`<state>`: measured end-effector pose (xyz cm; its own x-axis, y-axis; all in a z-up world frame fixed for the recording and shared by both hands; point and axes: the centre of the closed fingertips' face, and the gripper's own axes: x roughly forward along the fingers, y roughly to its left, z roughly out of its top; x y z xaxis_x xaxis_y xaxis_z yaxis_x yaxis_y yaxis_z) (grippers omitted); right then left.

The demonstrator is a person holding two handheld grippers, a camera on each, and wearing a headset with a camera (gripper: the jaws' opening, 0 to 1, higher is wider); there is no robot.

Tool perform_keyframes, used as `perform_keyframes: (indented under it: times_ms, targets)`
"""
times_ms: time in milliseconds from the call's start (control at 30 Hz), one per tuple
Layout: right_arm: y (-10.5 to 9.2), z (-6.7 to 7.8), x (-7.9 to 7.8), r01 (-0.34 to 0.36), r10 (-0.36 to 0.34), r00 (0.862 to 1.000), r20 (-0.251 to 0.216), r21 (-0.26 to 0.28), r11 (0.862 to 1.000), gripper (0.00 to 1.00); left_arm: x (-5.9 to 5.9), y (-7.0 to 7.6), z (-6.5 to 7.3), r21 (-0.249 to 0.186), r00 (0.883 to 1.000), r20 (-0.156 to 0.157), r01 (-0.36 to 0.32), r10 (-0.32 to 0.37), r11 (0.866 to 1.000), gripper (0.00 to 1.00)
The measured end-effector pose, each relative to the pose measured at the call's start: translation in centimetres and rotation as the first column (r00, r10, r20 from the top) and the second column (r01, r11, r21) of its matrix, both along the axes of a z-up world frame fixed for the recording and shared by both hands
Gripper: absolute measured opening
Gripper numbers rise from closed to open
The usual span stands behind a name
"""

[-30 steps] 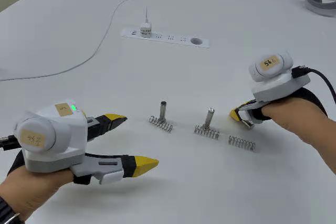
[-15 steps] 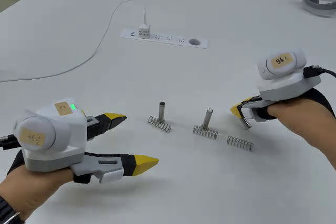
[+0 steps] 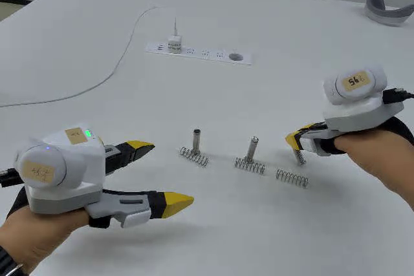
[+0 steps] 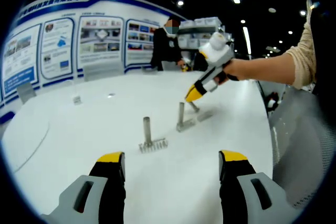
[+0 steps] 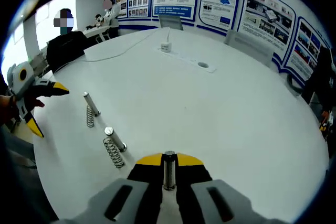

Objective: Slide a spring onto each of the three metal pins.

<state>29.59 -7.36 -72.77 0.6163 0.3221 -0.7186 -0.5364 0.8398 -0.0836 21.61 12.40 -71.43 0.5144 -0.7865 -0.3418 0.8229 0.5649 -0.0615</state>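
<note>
Nearest, the left gripper (image 3: pixel 169 174) hovers with its jaws wide apart and empty. Beyond it two slim grey pins, the left pin (image 3: pixel 196 139) and the middle pin (image 3: pixel 251 148), stand upright on the table (image 3: pixel 259 237), with three coiled springs (image 3: pixel 250 166) lying flat beside them. Farther right, the right gripper (image 3: pixel 294 139) clamps the third pin (image 3: pixel 299 156), which is tilted. Since a second ago, this gripper has drawn slightly away from the middle pin.
</note>
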Motion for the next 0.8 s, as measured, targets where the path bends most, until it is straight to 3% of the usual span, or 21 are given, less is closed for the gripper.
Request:
perform_keyframes:
  times_ms: [400, 800]
  targets:
    - [-0.2, 0.7, -1.1, -0.004, 0.003, 1.0, 0.029, 0.012, 1.0, 0.09, 0.0, -0.4, 0.2, -0.001, 1.0, 0.007, 0.006, -0.006, 1.0, 0.74]
    - [-0.7, 0.7, -2.0, 0.004, -0.005, 1.0, 0.024, 0.022, 1.0, 0.09, -0.1, -0.3, 0.5, -0.001, 1.0, 0.014, 0.007, -0.007, 1.0, 0.74]
